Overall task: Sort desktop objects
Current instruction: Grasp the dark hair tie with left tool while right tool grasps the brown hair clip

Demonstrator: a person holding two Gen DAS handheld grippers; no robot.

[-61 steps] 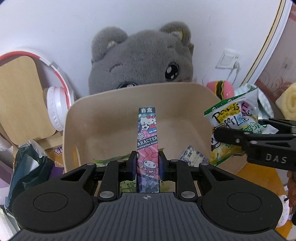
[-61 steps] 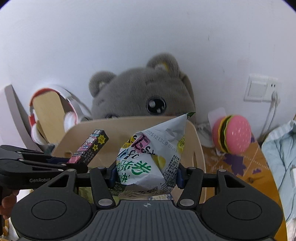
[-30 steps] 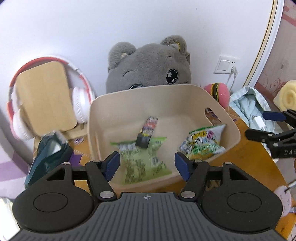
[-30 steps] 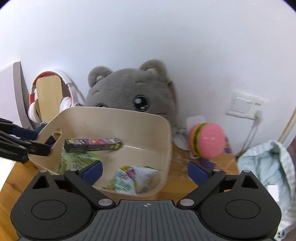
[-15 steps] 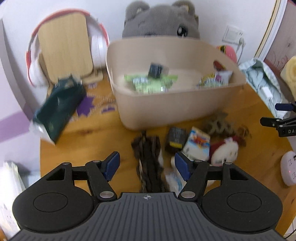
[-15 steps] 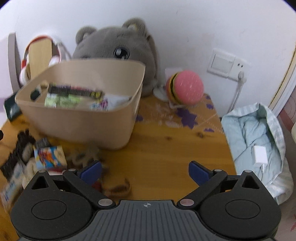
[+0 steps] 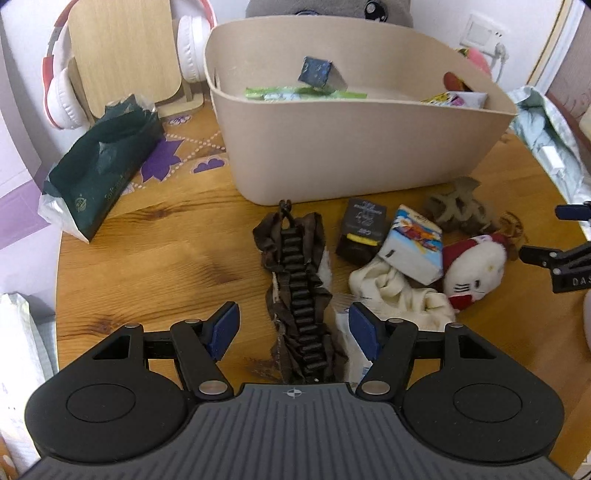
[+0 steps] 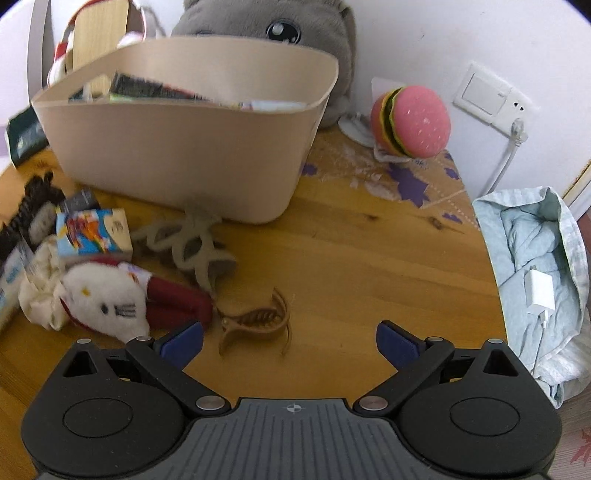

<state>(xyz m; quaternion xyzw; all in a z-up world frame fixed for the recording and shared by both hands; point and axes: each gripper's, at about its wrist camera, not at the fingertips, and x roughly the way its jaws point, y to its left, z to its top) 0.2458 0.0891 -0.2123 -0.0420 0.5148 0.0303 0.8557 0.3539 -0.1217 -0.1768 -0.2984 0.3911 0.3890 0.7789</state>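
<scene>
A beige bin (image 7: 354,147) (image 8: 184,147) on the wooden table holds a dark box (image 7: 317,72) and snack packets. In front of it lie a brown ruffled hair band (image 7: 299,291), a black box (image 7: 362,225), a colourful carton (image 7: 413,243) (image 8: 92,232), a cream cloth (image 7: 399,291), a white plush (image 7: 472,269) (image 8: 107,299), a taupe claw clip (image 7: 454,206) (image 8: 192,243) and a brown claw clip (image 8: 258,321). My left gripper (image 7: 293,328) is open, straddling the hair band. My right gripper (image 8: 290,343) is open, just behind the brown clip.
A grey plush bear (image 8: 273,26) sits behind the bin. Headphones on a wooden stand (image 7: 122,51) and a dark green tissue pack (image 7: 99,166) are at left. A burger toy (image 8: 410,122), a wall socket (image 8: 487,96) and blue cloth with a charger (image 8: 535,288) are at right.
Both grippers let go of the box and snack packet into the bin, opened, and drew back and down to the items on the table in front of it.
</scene>
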